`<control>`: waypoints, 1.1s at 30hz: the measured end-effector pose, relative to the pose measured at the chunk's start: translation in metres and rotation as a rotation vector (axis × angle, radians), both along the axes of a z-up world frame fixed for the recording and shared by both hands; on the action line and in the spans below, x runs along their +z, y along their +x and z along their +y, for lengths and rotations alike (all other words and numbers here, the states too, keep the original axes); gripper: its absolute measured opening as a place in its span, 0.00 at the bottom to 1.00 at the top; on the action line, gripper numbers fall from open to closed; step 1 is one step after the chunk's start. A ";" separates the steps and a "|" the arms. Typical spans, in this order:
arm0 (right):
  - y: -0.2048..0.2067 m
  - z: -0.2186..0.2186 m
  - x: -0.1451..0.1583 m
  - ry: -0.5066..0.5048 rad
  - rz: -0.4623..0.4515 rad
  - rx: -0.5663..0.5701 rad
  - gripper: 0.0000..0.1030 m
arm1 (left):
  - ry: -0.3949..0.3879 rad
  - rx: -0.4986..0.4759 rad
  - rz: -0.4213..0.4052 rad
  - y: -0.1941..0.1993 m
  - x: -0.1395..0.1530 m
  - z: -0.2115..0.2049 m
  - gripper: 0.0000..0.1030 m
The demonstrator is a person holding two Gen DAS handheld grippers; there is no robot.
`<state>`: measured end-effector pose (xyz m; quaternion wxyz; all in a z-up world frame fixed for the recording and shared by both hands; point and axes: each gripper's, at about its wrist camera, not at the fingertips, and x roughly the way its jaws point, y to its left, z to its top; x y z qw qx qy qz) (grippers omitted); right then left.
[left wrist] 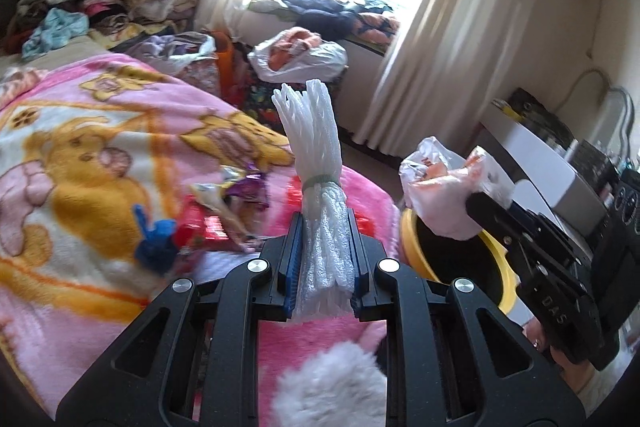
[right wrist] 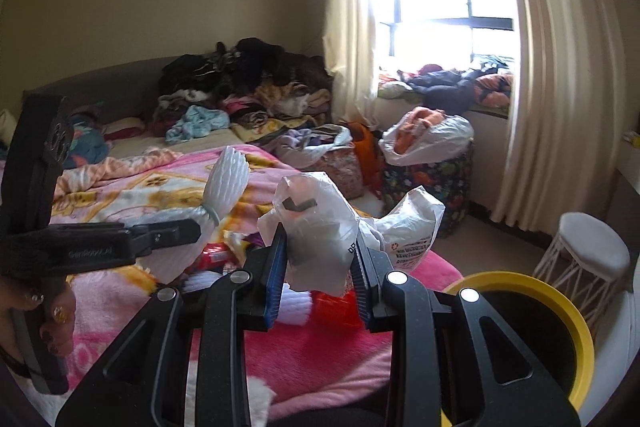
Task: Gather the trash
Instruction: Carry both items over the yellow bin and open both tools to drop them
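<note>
My left gripper (left wrist: 325, 223) is shut on a white foam net bundle (left wrist: 316, 139), tied at its middle with a band, held upright above the pink blanket. To its right, my right gripper (left wrist: 480, 199) holds a crumpled white plastic bag (left wrist: 436, 183) over the near rim of the yellow-rimmed bin (left wrist: 408, 239). In the right wrist view my right gripper (right wrist: 320, 239) is shut on that plastic bag (right wrist: 316, 215). The left gripper (right wrist: 196, 227) with the foam net (right wrist: 228, 179) is at the left, and the bin (right wrist: 576, 323) is low at the right.
Several loose wrappers (left wrist: 224, 203) and a blue scrap (left wrist: 156, 239) lie on the pink blanket (left wrist: 80, 147). Clothes are piled at the bed's head (right wrist: 248, 83). Bags of clothes (right wrist: 428, 135) stand by the window. A white stool (right wrist: 592, 247) is beside the bin.
</note>
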<state>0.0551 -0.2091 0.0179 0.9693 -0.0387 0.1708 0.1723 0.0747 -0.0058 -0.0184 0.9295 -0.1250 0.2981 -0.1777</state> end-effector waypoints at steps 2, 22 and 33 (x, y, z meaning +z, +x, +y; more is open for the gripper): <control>0.001 -0.011 -0.002 0.013 0.008 -0.028 0.27 | 0.008 -0.024 -0.001 0.002 -0.001 -0.010 0.13; 0.008 -0.108 -0.023 0.213 0.126 -0.271 0.27 | 0.045 -0.206 0.015 0.022 -0.018 -0.100 0.13; 0.007 -0.156 -0.038 0.311 0.206 -0.389 0.28 | 0.076 -0.311 0.042 0.039 -0.031 -0.155 0.14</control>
